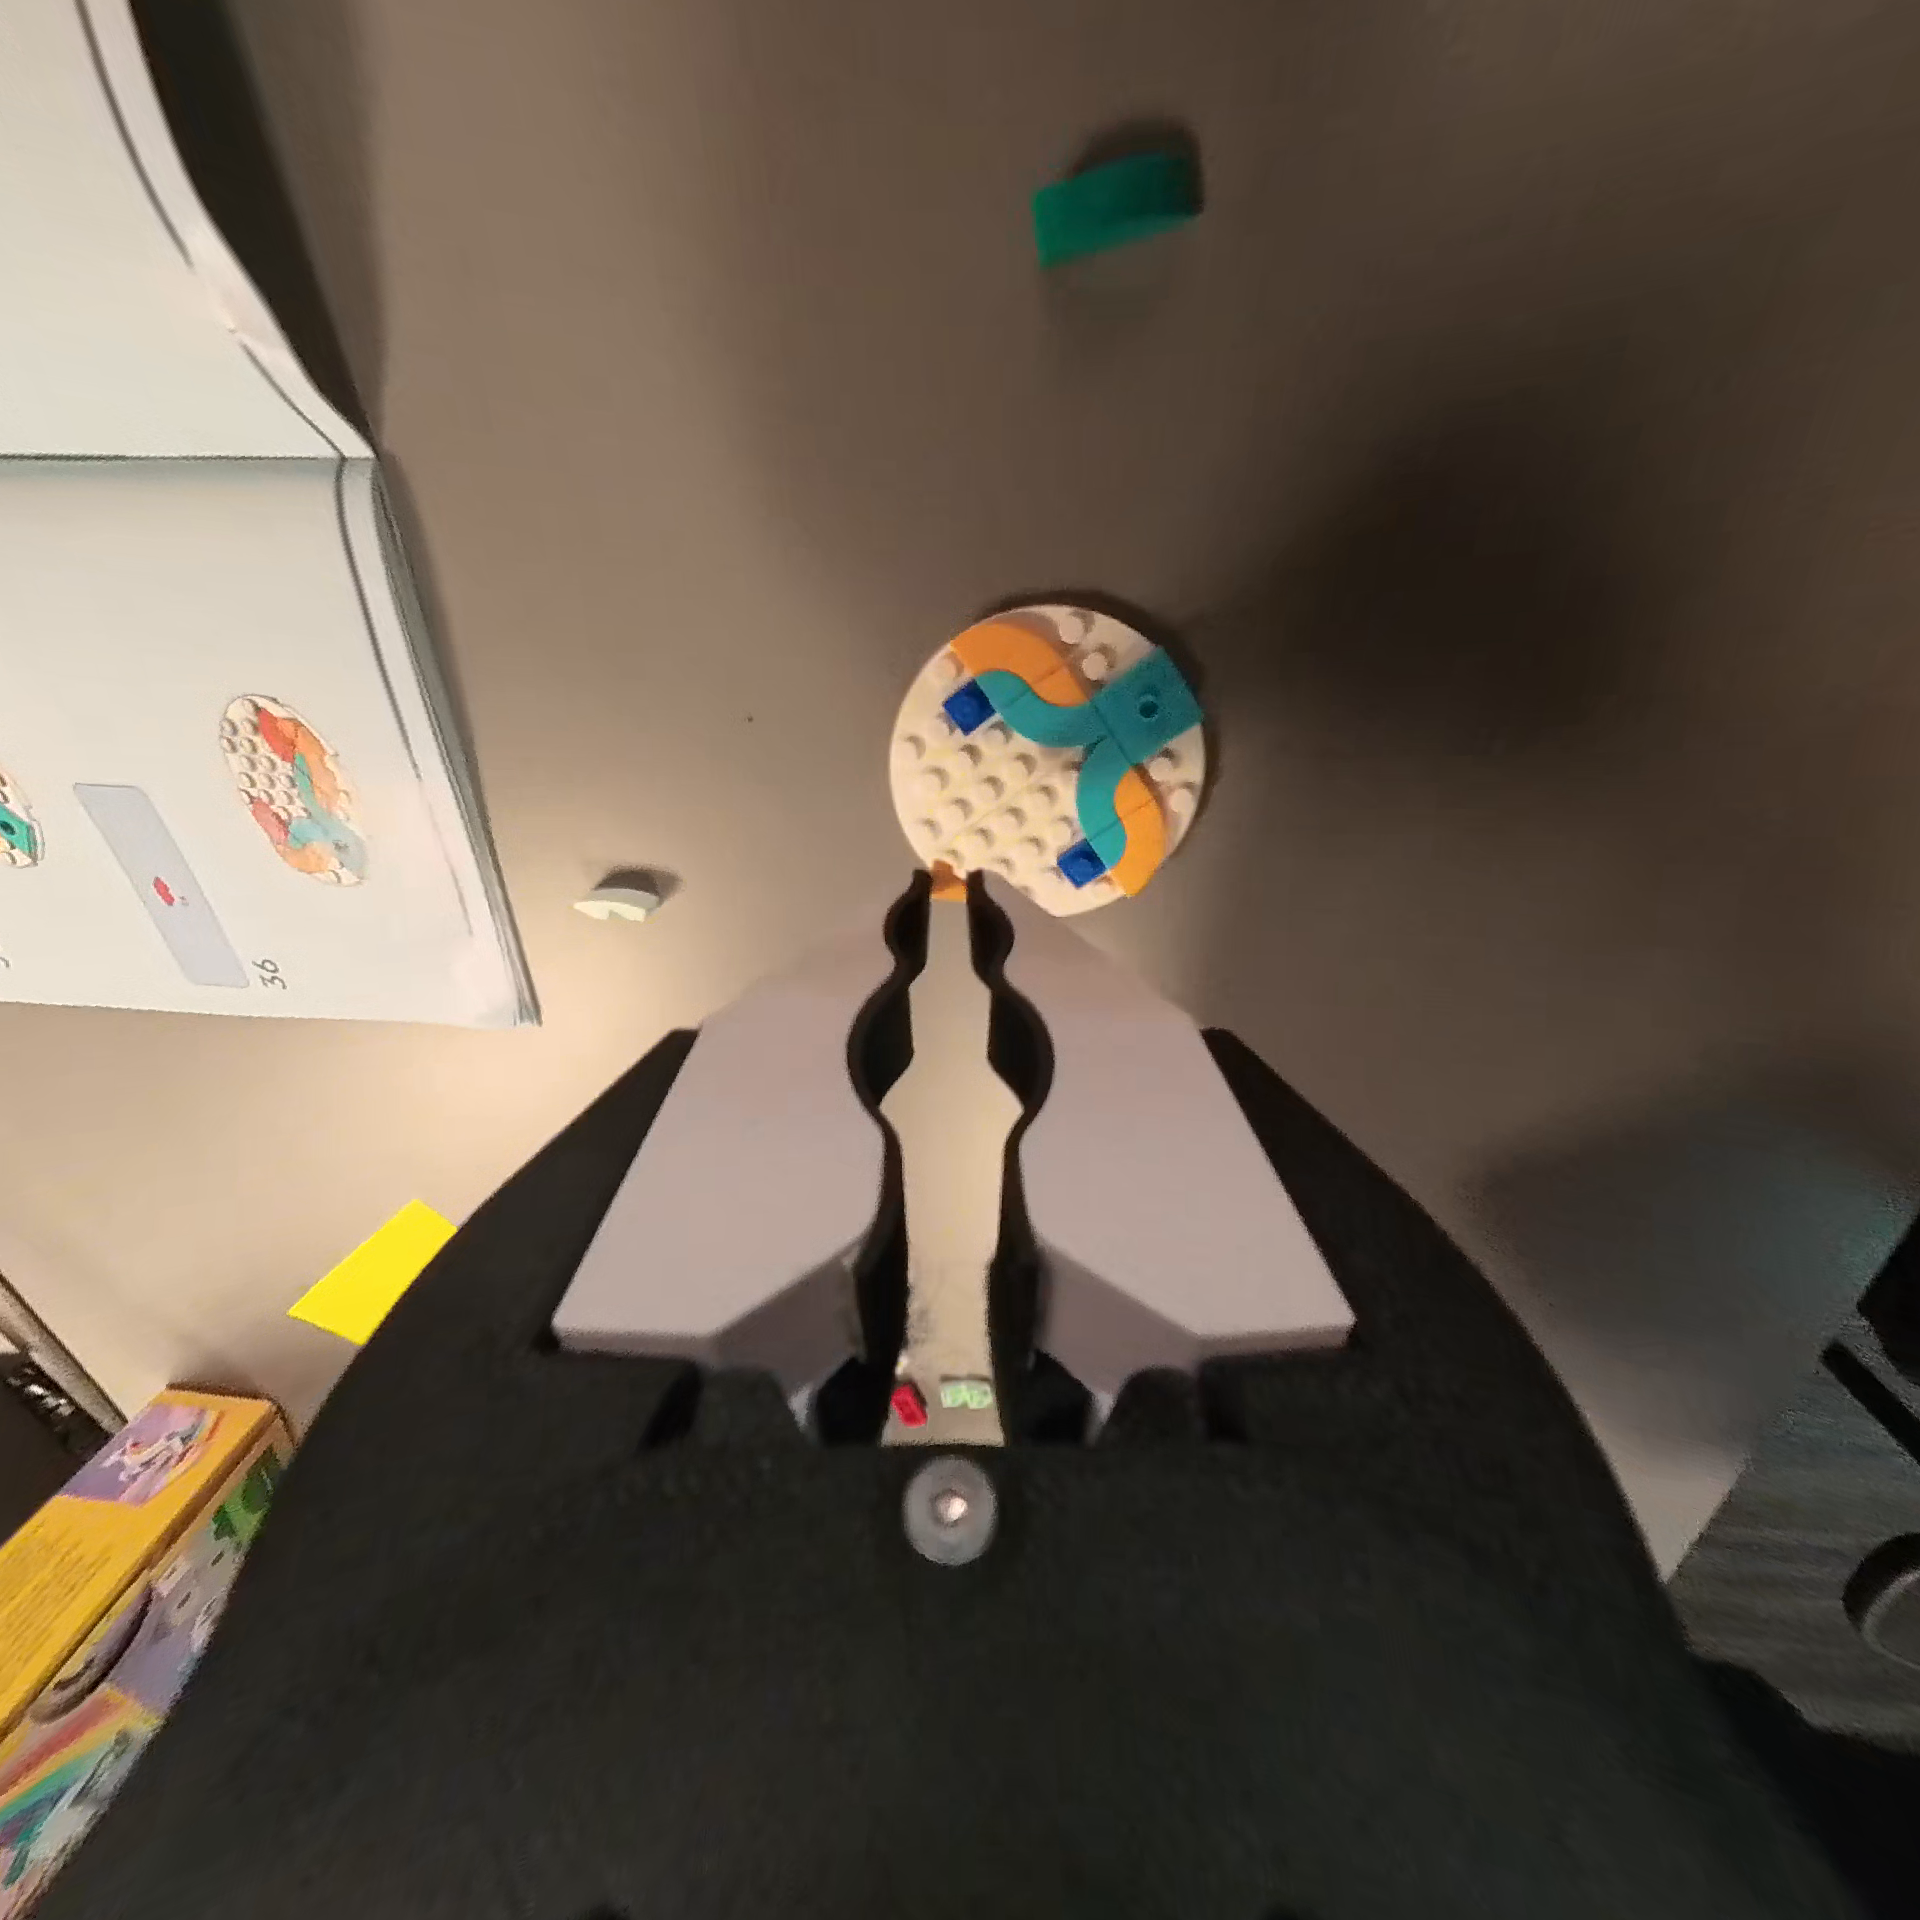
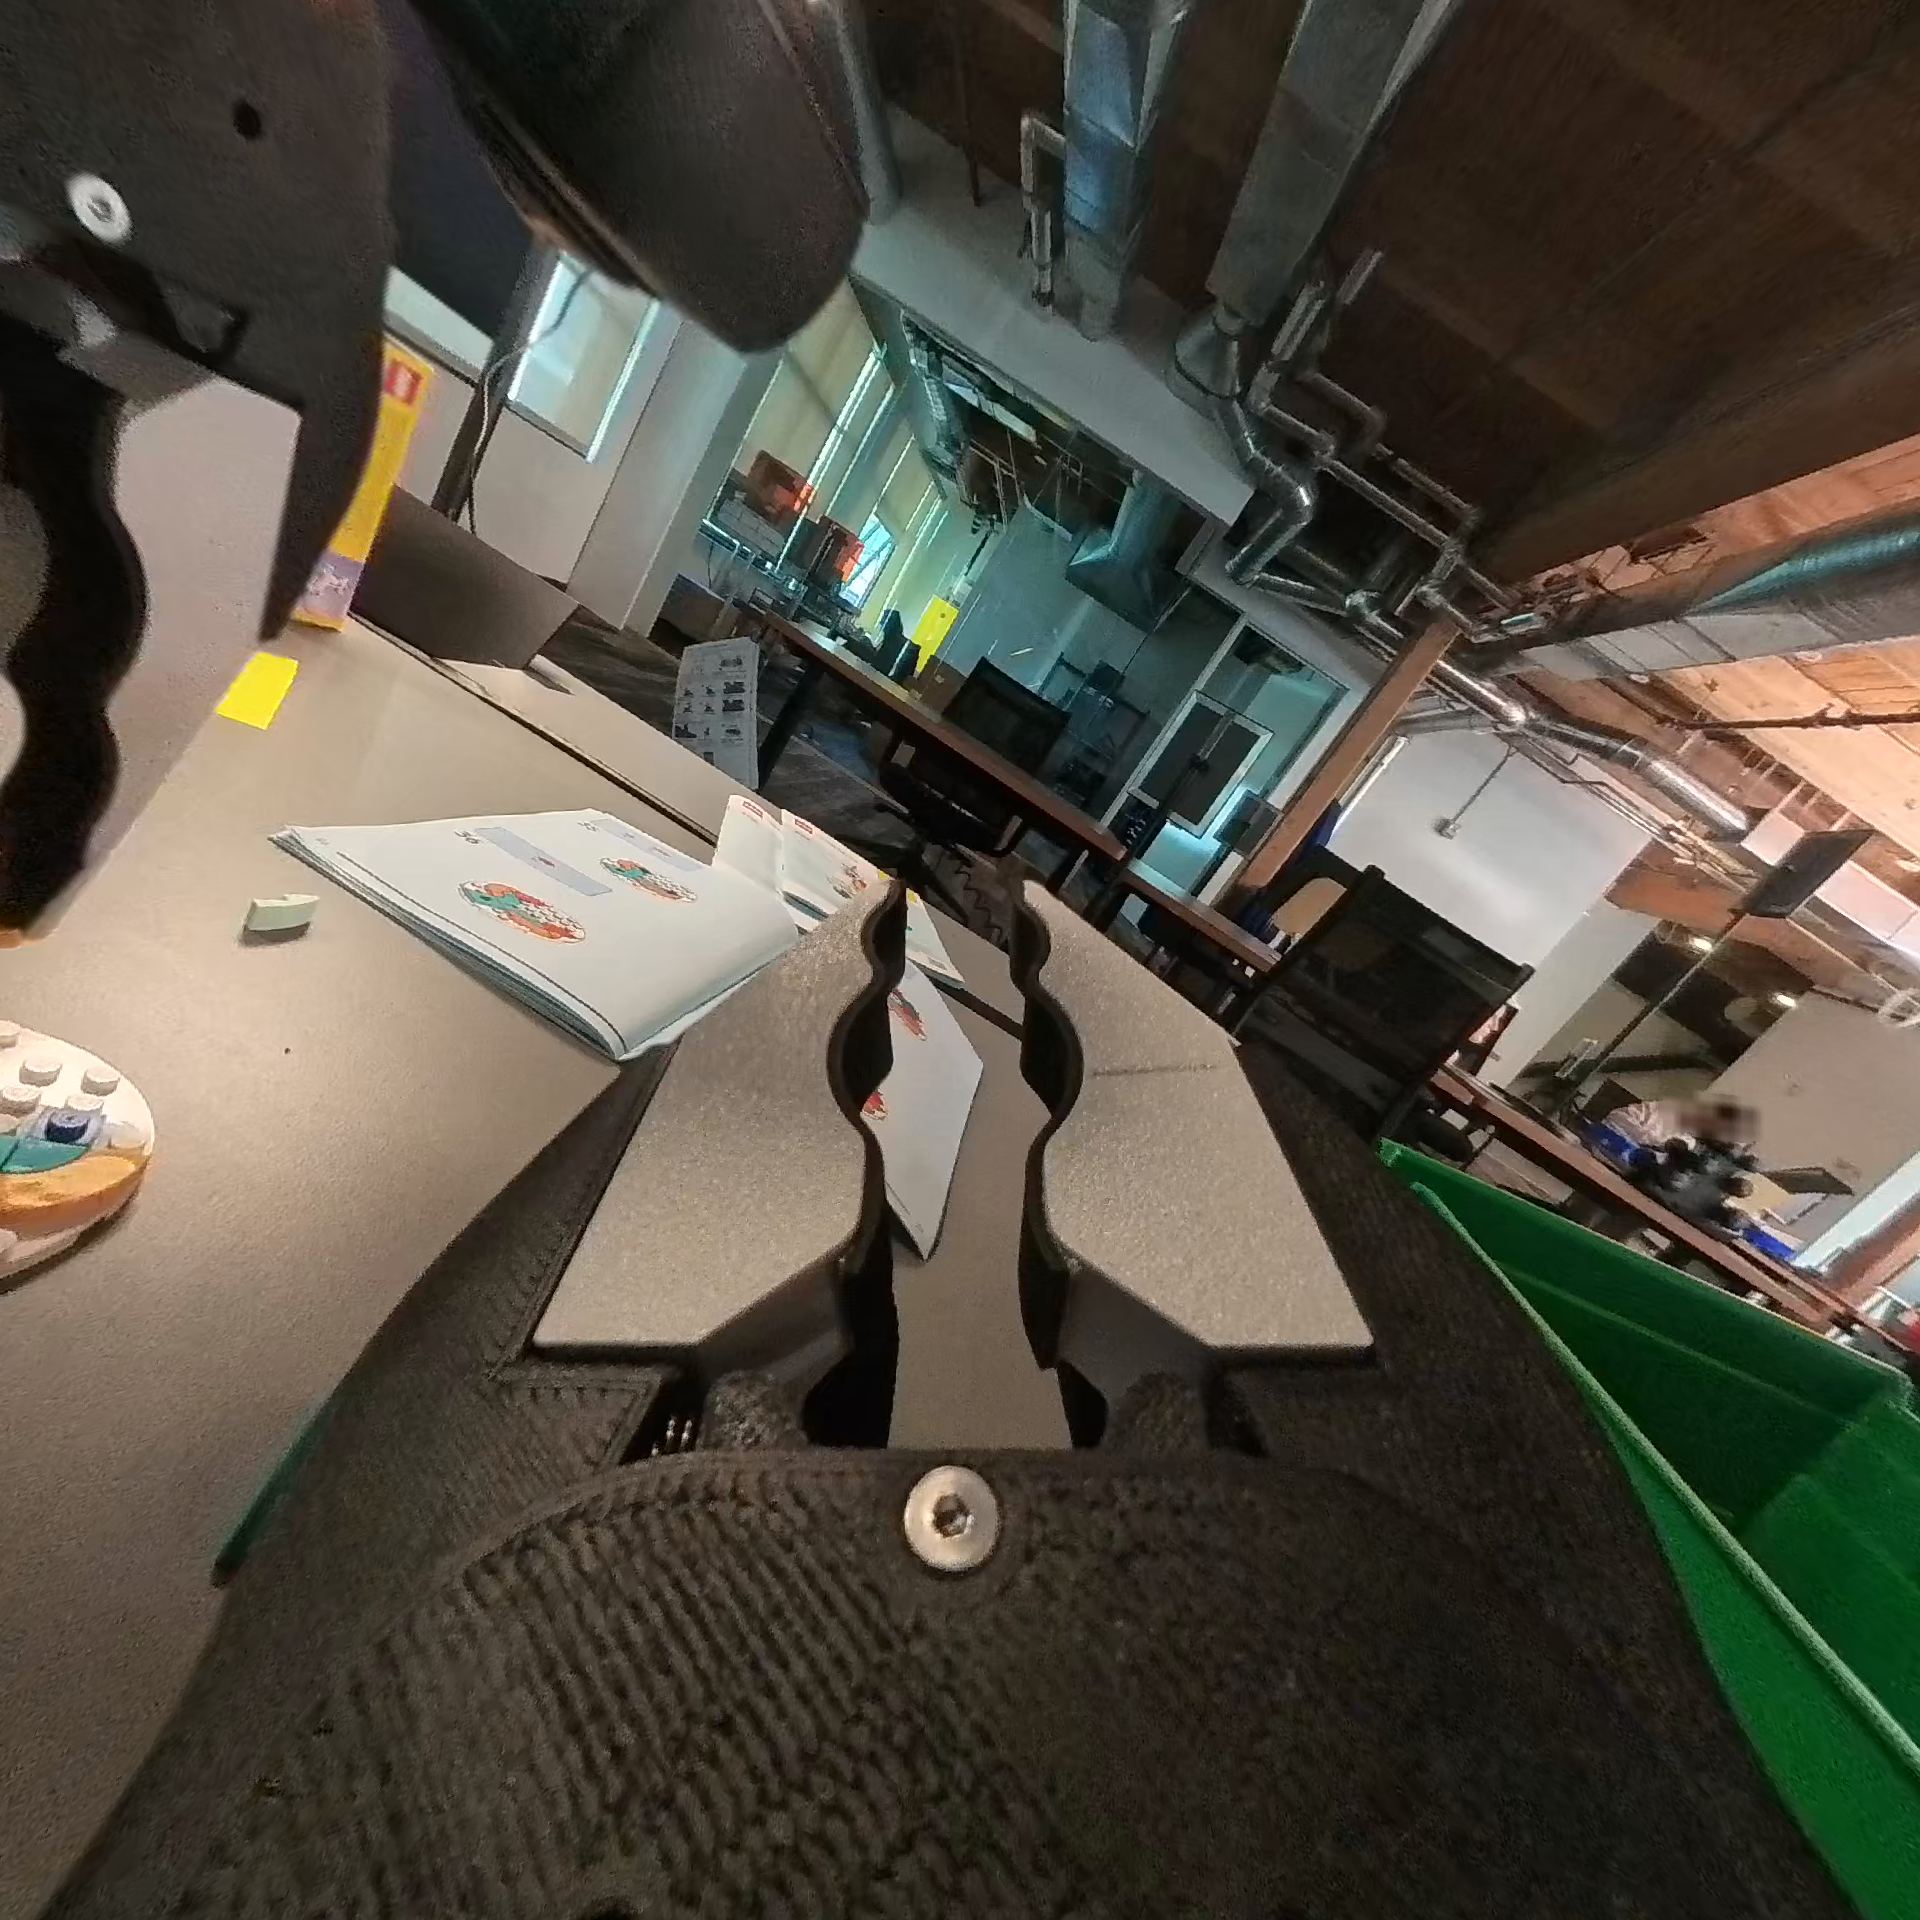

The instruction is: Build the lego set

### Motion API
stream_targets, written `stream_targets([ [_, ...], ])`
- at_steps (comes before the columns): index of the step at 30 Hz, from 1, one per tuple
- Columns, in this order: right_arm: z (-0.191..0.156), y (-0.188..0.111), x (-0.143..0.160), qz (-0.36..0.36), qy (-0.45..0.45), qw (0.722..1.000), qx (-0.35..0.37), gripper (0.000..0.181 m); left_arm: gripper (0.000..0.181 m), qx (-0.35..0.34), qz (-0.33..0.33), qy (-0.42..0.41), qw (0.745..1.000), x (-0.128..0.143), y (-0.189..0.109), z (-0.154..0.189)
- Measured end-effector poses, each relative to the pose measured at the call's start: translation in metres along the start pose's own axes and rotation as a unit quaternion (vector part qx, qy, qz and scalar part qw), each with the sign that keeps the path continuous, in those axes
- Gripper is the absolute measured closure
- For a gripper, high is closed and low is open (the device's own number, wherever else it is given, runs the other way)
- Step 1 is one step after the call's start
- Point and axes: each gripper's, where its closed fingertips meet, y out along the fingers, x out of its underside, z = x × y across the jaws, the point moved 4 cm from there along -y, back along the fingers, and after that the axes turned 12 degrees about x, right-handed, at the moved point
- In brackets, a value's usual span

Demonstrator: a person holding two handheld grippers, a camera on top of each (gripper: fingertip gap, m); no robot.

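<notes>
A round white studded plate (image 1: 1039, 769) lies on the grey table, carrying orange and teal curved pieces and two blue studs. My left gripper (image 1: 945, 881) is shut on a small orange piece (image 1: 943, 886) and holds it at the plate's near edge. Whether the piece touches the plate I cannot tell. A green piece (image 1: 1117, 208) lies farther off and a pale grey-green piece (image 1: 623, 894) lies to the left. My right gripper (image 2: 956, 904) is open and empty, low over the table to the right of the plate (image 2: 62, 1153). The left gripper (image 2: 62, 748) shows at that view's upper left.
An open instruction booklet (image 1: 208, 675) lies left of the plate; it also shows in the right wrist view (image 2: 540, 925). A yellow note (image 1: 369, 1278) and a toy box (image 1: 114, 1558) lie near left. Small red and green pieces (image 1: 935, 1397) lie under the left gripper. A green bin (image 2: 1714, 1455) stands right.
</notes>
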Motion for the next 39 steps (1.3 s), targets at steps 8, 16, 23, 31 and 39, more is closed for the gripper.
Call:
stream_targets([
  [8, 0.001, 0.0, 0.0, 0.0, 0.007, 1.0, 0.003, 0.163, 0.175, 0.006, -0.009, 0.0, 1.0, -0.009, 0.012, -0.014],
  [16, 0.001, -0.001, -0.001, 0.002, 0.006, 1.0, 0.003, 0.163, 0.175, 0.004, -0.029, 0.006, 1.0, -0.018, 0.021, -0.02],
  [23, 0.003, 0.0, 0.0, -0.001, 0.01, 1.0, 0.006, 0.163, 0.175, -0.018, -0.058, 0.014, 0.998, -0.019, 0.018, -0.024],
  [31, 0.003, -0.001, 0.0, 0.0, 0.01, 1.0, 0.007, 0.163, 0.175, -0.021, -0.052, 0.007, 0.998, -0.018, 0.004, -0.034],
  [39, 0.002, -0.001, 0.0, -0.001, 0.012, 1.0, 0.006, 0.163, 0.175, 0.016, -0.052, -0.009, 0.998, -0.02, 0.005, -0.034],
])
